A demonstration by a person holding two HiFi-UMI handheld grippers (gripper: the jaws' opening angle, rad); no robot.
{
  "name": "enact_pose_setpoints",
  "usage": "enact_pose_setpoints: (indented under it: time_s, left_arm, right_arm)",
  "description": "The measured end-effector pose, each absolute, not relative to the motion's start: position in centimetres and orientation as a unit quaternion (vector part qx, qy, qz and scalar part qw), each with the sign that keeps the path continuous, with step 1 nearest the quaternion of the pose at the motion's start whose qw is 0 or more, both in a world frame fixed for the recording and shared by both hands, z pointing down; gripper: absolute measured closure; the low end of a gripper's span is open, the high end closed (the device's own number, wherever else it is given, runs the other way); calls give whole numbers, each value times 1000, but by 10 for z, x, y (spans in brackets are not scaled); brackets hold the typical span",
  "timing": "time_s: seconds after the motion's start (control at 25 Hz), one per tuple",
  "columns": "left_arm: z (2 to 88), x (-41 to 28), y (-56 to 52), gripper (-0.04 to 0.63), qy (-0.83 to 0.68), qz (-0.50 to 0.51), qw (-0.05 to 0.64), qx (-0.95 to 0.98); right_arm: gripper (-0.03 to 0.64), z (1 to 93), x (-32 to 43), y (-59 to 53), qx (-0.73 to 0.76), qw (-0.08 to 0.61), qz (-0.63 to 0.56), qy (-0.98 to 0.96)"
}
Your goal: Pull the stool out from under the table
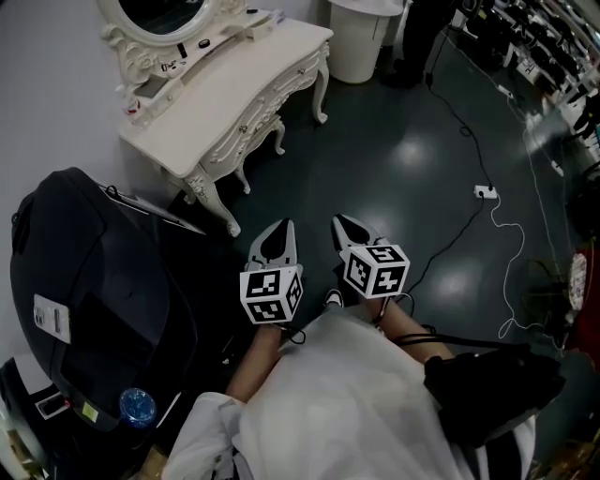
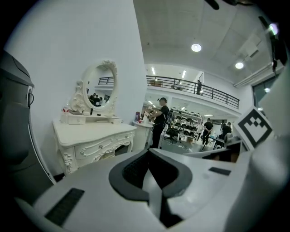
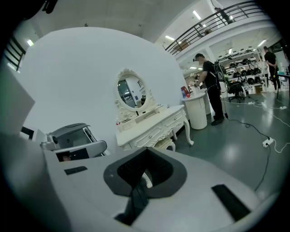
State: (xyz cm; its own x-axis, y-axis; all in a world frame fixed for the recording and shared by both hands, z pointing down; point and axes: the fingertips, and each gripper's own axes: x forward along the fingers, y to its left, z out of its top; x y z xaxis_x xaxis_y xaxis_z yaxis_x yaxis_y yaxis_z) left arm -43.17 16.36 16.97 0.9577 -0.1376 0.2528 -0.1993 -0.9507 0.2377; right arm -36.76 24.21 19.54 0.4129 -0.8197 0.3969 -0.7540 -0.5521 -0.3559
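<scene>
You held both grippers level and side by side over the dark floor (image 1: 403, 159), pointing toward the white carved counter (image 1: 234, 84). The left gripper (image 1: 278, 228) had its jaws closed together with nothing between them. The right gripper (image 1: 345, 225) was the same, with its jaws shut and empty. The stool (image 3: 165, 144) sat tucked under the counter between the legs. Its cream top showed just below the drawers in the right gripper view, well apart from both grippers. An oval mirror (image 1: 164, 14) stood on the counter against the wall. A bulky black machine (image 1: 94, 281) stood at your left, near the counter's closer end. A thin cable (image 1: 511, 253) trailed over the floor to your right.
</scene>
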Motion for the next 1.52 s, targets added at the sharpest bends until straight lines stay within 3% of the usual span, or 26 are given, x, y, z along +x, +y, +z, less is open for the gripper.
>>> enact_pose_setpoints:
  time_s: [0.4, 0.72, 1.52]
  left_arm:
    - [186, -354, 168, 586, -113, 130, 139, 975]
    - [197, -318, 179, 584, -111, 151, 126, 974]
    - [210, -196, 98, 584, -156, 143, 152, 965]
  right_arm:
    - [617, 208, -267, 277, -841, 60, -288, 454]
    - [617, 230, -234, 276, -824, 65, -315, 466]
    - [617, 238, -102, 210, -805, 68, -328, 490]
